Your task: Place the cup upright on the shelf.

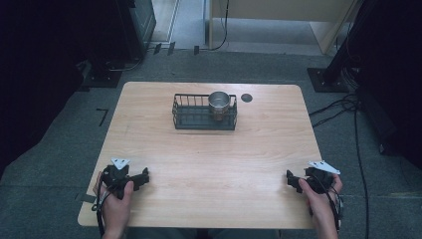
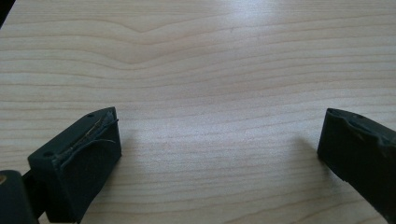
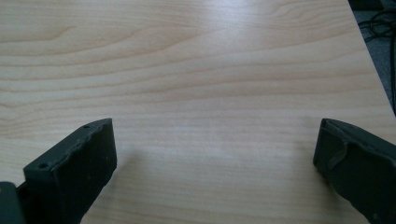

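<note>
A black wire basket [image 1: 204,112] stands at the far middle of the wooden table [image 1: 209,159]. A metal cup [image 1: 218,103] sits upright in the basket's right end. My left gripper [image 1: 144,178] rests low at the near left of the table, held by a hand, and it is open [image 2: 219,135] with bare wood between its jaws. At the near right, my right gripper [image 1: 291,179] is held by the other hand. It too is open [image 3: 215,140], with nothing between its jaws. Both grippers are far from the basket.
A small dark round hole [image 1: 246,97] sits in the tabletop just right of the basket. Cables [image 1: 343,107] trail on the grey floor to the right. Dark equipment stands beyond the table's far left corner [image 1: 134,25].
</note>
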`<state>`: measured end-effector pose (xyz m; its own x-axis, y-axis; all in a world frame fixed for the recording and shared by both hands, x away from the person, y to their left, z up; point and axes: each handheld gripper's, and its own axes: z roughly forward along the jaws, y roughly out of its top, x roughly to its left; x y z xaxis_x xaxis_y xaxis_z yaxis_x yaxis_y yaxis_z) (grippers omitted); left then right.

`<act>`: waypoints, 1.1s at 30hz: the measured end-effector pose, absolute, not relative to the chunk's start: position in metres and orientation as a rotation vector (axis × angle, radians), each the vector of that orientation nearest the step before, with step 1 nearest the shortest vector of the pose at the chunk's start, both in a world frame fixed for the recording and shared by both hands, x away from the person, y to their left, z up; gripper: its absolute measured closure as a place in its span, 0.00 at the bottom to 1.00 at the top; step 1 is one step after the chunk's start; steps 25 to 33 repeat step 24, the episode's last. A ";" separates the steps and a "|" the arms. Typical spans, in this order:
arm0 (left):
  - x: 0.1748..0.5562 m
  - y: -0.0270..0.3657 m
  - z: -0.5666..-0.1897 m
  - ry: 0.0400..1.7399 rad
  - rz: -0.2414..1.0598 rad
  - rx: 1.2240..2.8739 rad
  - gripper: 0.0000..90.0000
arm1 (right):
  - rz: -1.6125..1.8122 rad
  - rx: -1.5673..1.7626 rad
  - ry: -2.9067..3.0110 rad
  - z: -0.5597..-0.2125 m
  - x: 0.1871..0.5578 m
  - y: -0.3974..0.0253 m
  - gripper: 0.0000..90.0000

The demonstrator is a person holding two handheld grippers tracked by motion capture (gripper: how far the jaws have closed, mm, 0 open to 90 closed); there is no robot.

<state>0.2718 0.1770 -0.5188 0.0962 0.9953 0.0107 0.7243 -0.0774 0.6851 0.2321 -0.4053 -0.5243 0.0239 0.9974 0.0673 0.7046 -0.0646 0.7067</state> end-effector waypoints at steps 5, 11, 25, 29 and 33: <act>0.272 0.177 -0.519 1.681 0.678 1.858 0.00 | 0.758 1.807 1.730 -0.525 0.221 -0.410 0.00; 0.272 0.177 -0.519 1.680 0.677 1.859 0.00 | 0.745 1.794 1.732 -0.527 0.212 -0.413 0.00; 0.272 0.177 -0.519 1.680 0.677 1.859 0.00 | 0.763 1.771 1.761 -0.527 0.207 -0.415 0.00; 0.272 0.177 -0.519 1.680 0.677 1.859 0.00 | 0.763 1.771 1.761 -0.527 0.207 -0.415 0.00; 0.272 0.177 -0.519 1.680 0.677 1.859 0.00 | 0.763 1.771 1.761 -0.527 0.207 -0.415 0.00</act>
